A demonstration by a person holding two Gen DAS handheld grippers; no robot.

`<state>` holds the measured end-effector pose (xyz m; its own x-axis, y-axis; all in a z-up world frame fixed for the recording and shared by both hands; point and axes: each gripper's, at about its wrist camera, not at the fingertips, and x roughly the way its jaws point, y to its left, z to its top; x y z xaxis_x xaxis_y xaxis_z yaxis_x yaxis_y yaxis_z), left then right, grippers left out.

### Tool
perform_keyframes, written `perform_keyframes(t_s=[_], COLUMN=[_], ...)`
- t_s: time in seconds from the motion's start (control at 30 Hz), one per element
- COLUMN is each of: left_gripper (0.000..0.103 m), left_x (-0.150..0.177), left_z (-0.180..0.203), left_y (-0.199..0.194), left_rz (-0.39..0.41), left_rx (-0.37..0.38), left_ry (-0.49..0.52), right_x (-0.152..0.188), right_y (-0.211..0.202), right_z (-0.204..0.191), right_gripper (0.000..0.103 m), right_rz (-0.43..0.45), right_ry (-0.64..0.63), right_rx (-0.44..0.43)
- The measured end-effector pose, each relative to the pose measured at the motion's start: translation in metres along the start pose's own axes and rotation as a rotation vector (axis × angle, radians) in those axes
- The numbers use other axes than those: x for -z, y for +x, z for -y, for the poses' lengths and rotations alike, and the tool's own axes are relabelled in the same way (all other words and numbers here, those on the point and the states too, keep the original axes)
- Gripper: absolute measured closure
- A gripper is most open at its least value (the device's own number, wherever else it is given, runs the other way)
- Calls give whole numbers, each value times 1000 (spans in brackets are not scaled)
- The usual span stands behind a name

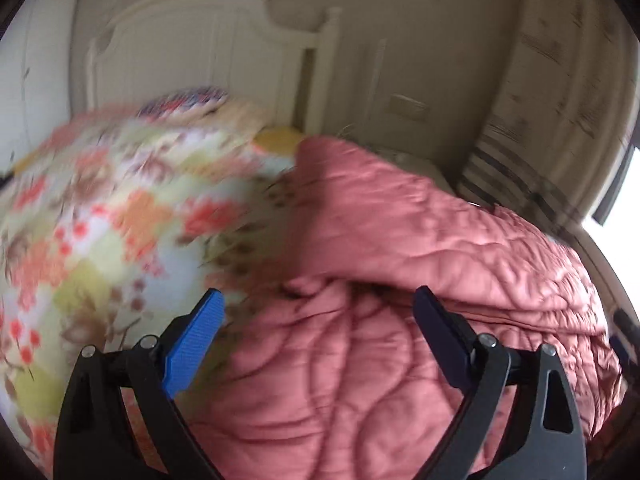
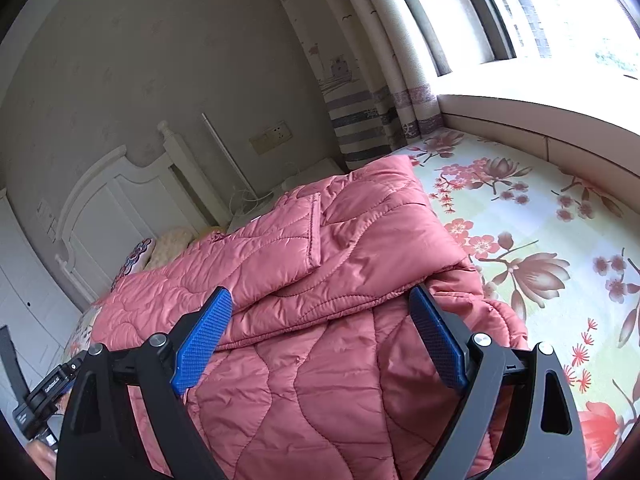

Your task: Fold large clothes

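Observation:
A pink quilted padded jacket (image 2: 320,280) lies on a bed, partly folded, with an upper layer lying over the lower part. It also shows in the left wrist view (image 1: 400,280), which is blurred. My left gripper (image 1: 318,300) is open and empty, just above the jacket's near part. My right gripper (image 2: 322,300) is open and empty, hovering over the folded edge of the jacket. Its blue pads (image 2: 204,340) stand wide apart and hold nothing.
The bed has a floral sheet (image 2: 540,240), also in the left wrist view (image 1: 100,220). A white headboard (image 2: 108,208) and pillows (image 2: 168,244) are at the far end. A striped curtain (image 2: 360,120) and a window ledge (image 2: 520,120) flank the bed. The other gripper's body (image 2: 44,396) shows at lower left.

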<state>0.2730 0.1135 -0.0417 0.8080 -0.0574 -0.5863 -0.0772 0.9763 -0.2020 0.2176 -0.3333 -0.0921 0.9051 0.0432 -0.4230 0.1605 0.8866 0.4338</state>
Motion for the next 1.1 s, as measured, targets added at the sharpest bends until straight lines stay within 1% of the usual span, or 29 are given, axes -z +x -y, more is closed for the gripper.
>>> perform_keyframes(t_s=[0.07, 0.1, 0.13, 0.17, 0.27, 0.3, 0.37, 0.43, 0.5, 0.53, 0.57, 0.63, 0.67, 0.7, 0.77, 0.8, 0.83, 0.93, 0.97, 1.03, 1.1], left_gripper=[9, 9, 9, 9, 8, 8, 8, 8, 8, 8, 8, 8, 8, 8, 8, 8, 8, 8, 8, 6, 4], left_x=[7, 9, 10, 10, 13, 15, 18, 19, 20, 21, 21, 21, 20, 20, 19, 18, 15, -2, -13, -27, -41], left_z=[-8, -6, -7, -5, -9, -10, -13, -18, -21, -22, -23, -23, -23, -24, -25, -24, -21, -6, 3, 16, 33], left_y=[5, 13, 18, 22, 32, 34, 43, 45, 45, 44, 43, 42, 42, 40, 30, 22, 12, -7, -11, -11, 0], left_rz=[-15, -39, -75, -84, -114, -126, -155, -168, -169, -167, -166, -165, -164, -160, -115, -84, -43, -1, 3, 6, 4], left_rx=[-1, 3, 10, 9, 16, 20, 23, 20, 22, 23, 20, 19, 20, 21, 24, 21, 35, 107, 151, 203, 235], left_ry=[-16, -23, -30, -31, -53, -62, -87, -112, -128, -133, -136, -138, -138, -142, -152, -151, -133, -73, -48, -14, 39], right_x=[0, -1, -2, -4, -13, -19, -29, -36, -38, -36, -29, -13, 1, 9, 8, 10, 12, 13, 13, 12, 11], right_y=[1, 2, 5, 7, 12, 16, 26, 34, 49, 55, 69, 100, 117, 125, 122, 123, 123, 123, 122, 123, 122], right_z=[-4, -5, -8, -10, -15, -20, -34, -49, -73, -80, -91, -99, -101, -103, -105, -104, -102, -94, -94, -94, -95], right_gripper=[17, 18, 21, 25, 26, 26, 28, 28, 28, 28, 28, 24, 23, 22, 20, 20, 19, 18, 17, 17, 17], right_rz=[-8, -16, -42, -61, -92, -100, -105, -100, -108, -116, -144, -247, -297, -306, -291, -294, -295, -304, -304, -302, -301], right_ry=[-17, -21, -28, -32, -27, -40, -95, -146, -240, -276, -337, -411, -453, -490, -497, -497, -497, -462, -461, -465, -464], right_rx=[-9, -9, -10, -11, -8, 11, 45, 56, 79, 90, 115, 155, 187, 213, 229, 231, 229, 217, 217, 224, 225])
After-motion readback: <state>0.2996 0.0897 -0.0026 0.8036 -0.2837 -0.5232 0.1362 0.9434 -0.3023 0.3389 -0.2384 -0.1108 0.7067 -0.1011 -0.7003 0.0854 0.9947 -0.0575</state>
